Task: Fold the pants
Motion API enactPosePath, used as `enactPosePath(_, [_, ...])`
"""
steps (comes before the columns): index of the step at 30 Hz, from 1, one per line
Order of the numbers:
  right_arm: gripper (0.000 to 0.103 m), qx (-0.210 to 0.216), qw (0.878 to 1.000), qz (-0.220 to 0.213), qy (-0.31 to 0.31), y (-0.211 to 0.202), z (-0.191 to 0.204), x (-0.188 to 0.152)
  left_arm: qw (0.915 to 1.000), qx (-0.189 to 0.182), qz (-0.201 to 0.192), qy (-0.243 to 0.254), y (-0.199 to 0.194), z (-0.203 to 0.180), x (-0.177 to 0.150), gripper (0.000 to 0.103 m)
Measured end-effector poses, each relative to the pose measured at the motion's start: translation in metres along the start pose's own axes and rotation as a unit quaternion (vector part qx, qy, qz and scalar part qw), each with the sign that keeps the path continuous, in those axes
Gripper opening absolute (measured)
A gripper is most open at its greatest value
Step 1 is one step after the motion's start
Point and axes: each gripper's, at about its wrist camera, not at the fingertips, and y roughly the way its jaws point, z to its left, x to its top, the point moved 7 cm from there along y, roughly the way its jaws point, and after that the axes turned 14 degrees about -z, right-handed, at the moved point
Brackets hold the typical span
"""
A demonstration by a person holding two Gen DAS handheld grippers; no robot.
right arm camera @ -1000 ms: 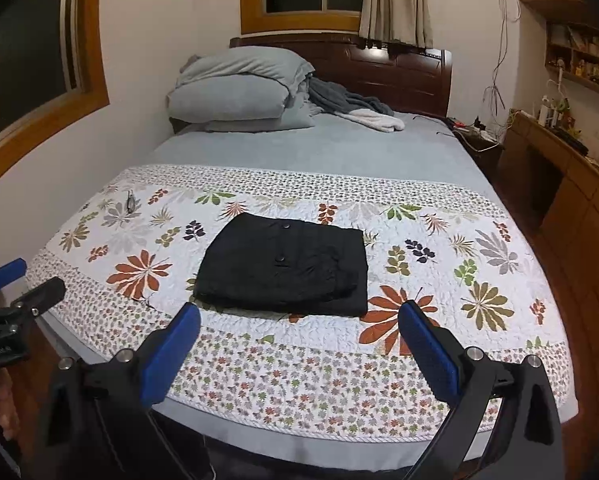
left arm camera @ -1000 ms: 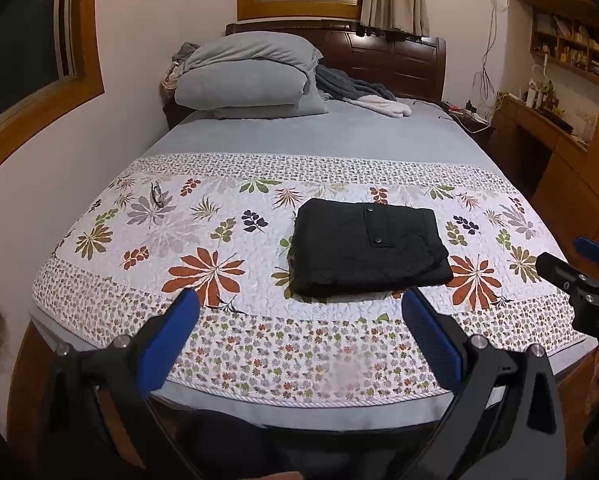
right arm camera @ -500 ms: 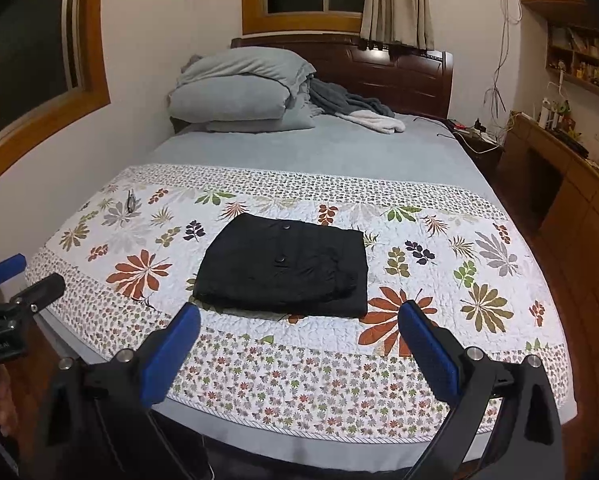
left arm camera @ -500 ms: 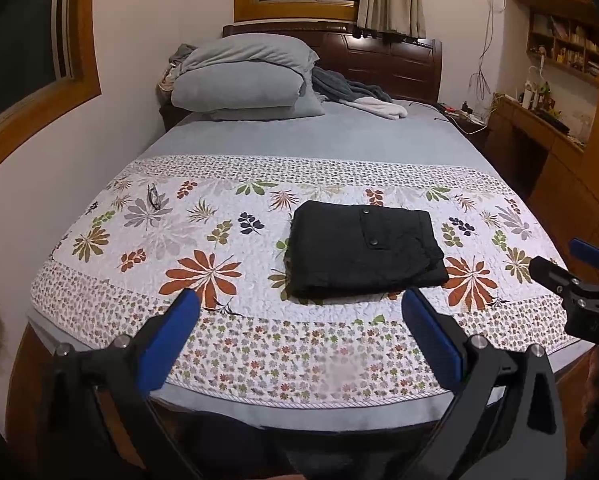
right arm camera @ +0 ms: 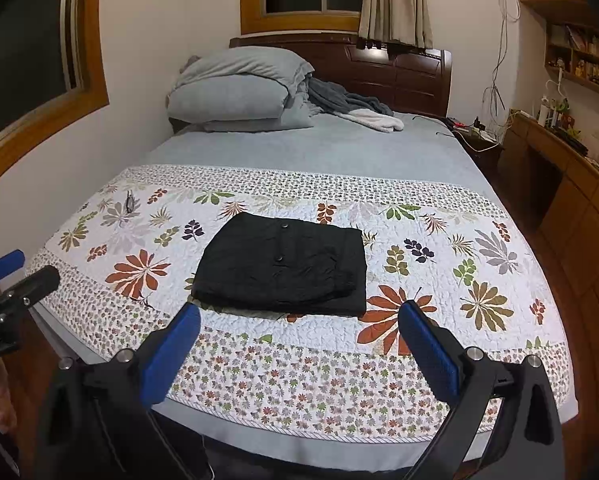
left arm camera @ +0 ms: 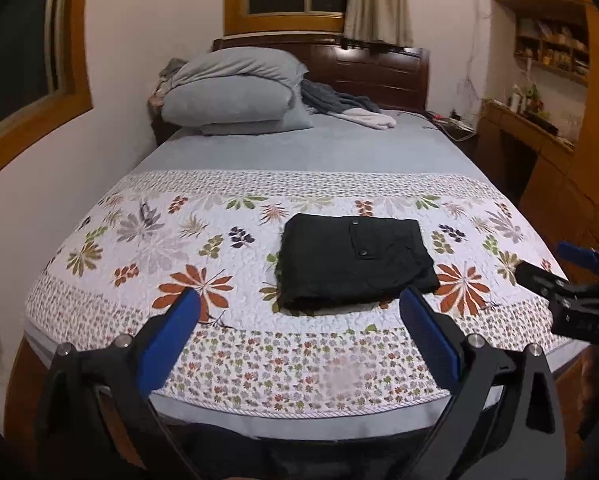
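Note:
Black pants (left arm camera: 353, 262) lie folded into a neat rectangle on the floral quilt (left arm camera: 147, 248) at the foot half of the bed; they also show in the right wrist view (right arm camera: 285, 266). My left gripper (left arm camera: 299, 308) is open and empty, held back over the bed's foot edge, short of the pants. My right gripper (right arm camera: 299, 320) is open and empty, also back over the foot edge. Each gripper shows at the side of the other's view, the right one (left arm camera: 571, 288) and the left one (right arm camera: 11, 280).
Grey pillows (left arm camera: 235, 92) and a grey blanket (left arm camera: 339, 104) lie at the headboard. A pair of glasses (right arm camera: 130, 203) lies on the quilt at the left. A wall runs along the bed's left side. A wooden desk and shelves (right arm camera: 555, 148) stand at the right.
Both grippers have drawn back and lifted slightly from the bed. The pants stay folded and still. Both grippers stay open.

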Motion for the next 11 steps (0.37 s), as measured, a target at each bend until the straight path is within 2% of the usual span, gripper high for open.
enactPosePath(4, [0.1,0.0,1.0,0.0,0.005,0.0003,-0.0026,-0.0003,0.9999,0.004,-0.009,0.006,-0.001,-0.0024,0.0037,0.101])
enactPosePath(7, [0.1,0.0,1.0,0.0,0.005,0.0001,-0.0032,-0.0004,0.9996,0.021,-0.001,0.017,0.0022,-0.0012,0.0038,0.101])
enactPosePath(11, [0.1,0.0,1.0,-0.003,0.005,-0.0012,-0.0043,0.0006,0.9997,0.017,0.016,0.0,0.0058,0.0019,0.0017,0.101])
